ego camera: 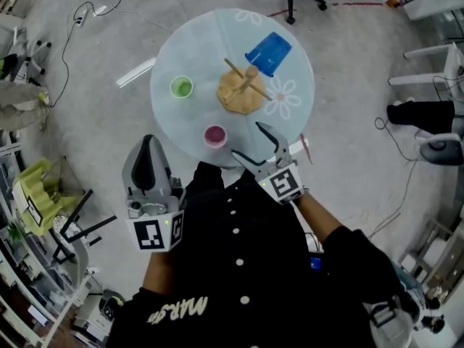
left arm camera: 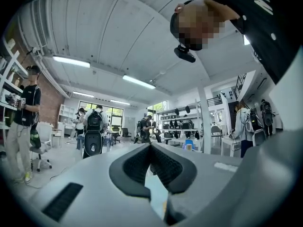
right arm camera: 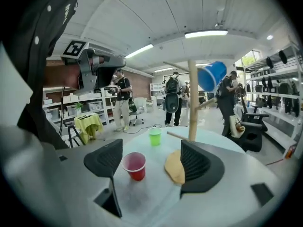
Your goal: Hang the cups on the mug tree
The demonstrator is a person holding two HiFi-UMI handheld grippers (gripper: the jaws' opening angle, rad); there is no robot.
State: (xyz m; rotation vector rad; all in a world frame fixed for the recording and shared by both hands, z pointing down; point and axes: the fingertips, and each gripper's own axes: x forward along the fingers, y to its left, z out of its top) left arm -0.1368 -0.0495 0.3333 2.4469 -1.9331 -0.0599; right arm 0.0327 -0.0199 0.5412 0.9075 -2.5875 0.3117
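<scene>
Jaws apart, right gripper (right arm camera: 149,161), red cup (right arm camera: 135,166) just ahead

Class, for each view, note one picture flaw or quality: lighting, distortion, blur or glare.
Head view: evenly lit, table sharp. Left gripper view: fisheye, black corners, bright ceiling lights. Right gripper view: same curving; red cup slightly soft.

Right gripper (ego camera: 246,139) fingers spread wide at the near bench (ego camera: 181,56) edge. Red cup (right arm camera: 135,166) stands in line with the gap, clear of both fingers, with bare bench all round it. Green cup (right arm camera: 155,136) sits farther back, well apart, leaving an open lane between. Mug tree (right arm camera: 191,103) base blocks the right-hand side near that finger. Blue cup (right arm camera: 211,76) hangs high, with free room underneath.
</scene>
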